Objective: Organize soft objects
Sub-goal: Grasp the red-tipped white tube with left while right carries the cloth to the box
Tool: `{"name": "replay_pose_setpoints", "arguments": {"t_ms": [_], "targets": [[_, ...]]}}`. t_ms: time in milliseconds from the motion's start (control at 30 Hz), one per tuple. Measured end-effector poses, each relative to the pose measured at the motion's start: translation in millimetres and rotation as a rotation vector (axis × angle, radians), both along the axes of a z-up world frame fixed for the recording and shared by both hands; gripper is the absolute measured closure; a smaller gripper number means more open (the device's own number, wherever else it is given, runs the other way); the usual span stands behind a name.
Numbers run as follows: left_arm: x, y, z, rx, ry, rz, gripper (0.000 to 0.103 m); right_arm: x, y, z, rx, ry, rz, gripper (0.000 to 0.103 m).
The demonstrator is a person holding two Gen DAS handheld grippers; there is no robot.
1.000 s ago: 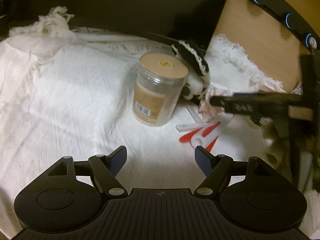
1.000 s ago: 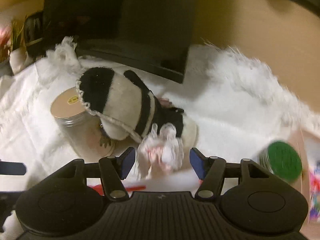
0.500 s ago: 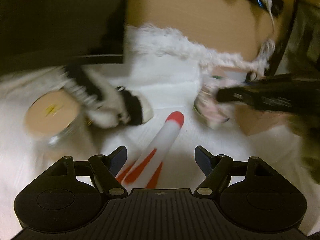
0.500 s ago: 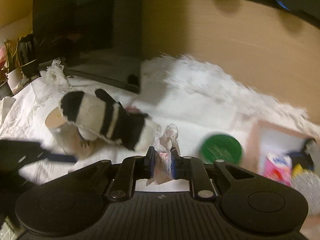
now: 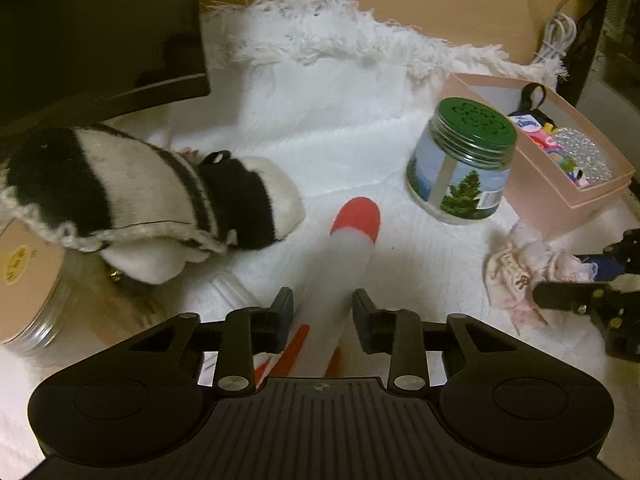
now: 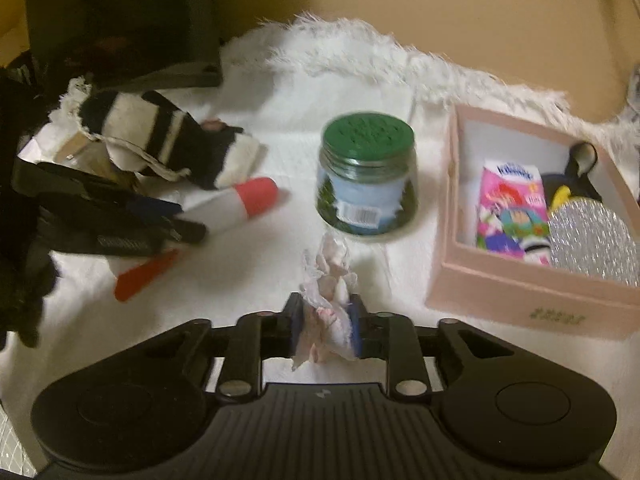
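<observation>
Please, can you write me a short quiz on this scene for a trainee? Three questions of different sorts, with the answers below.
1. True or false: the pink box is empty.
2. What does the right gripper hold?
3. Which has the green lid: (a) the jar near the box, or (b) the jar near the striped plush?

Key: 1 false, a tissue pack lies inside. 2 the crumpled cloth; the jaws have just opened slightly, with the cloth between them. 3 a.

Left gripper [image 5: 322,312]: angled down, jaws just closing, narrow gap, rocket [image 5: 340,264] between fingers, pads at its sides; firm contact unclear. Right gripper [image 6: 325,326]: angled down, jaws nearly together, just eased slightly apart, pads pressing crumpled cloth [image 6: 326,280] between them; cloth sticks out past fingertips.
</observation>
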State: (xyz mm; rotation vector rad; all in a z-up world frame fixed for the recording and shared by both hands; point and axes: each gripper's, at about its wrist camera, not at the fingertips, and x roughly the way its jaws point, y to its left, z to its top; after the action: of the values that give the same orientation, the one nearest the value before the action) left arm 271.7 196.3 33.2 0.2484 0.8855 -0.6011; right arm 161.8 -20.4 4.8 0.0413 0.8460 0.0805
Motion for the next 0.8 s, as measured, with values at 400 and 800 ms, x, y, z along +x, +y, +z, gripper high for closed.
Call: {"name": "replay_pose_setpoints", "arguments": {"t_ms": [400, 800], "targets": [[-9, -6, -4, 0.024, 0.008, 0.003, 0.068, 11, 11, -3, -0.054, 0.037, 0.067, 0.085], [3, 3, 48, -0.187, -0.005, 0.044, 0.071, 39, 23, 85, -0.066, -0.187, 0.172, 0.087]]}}
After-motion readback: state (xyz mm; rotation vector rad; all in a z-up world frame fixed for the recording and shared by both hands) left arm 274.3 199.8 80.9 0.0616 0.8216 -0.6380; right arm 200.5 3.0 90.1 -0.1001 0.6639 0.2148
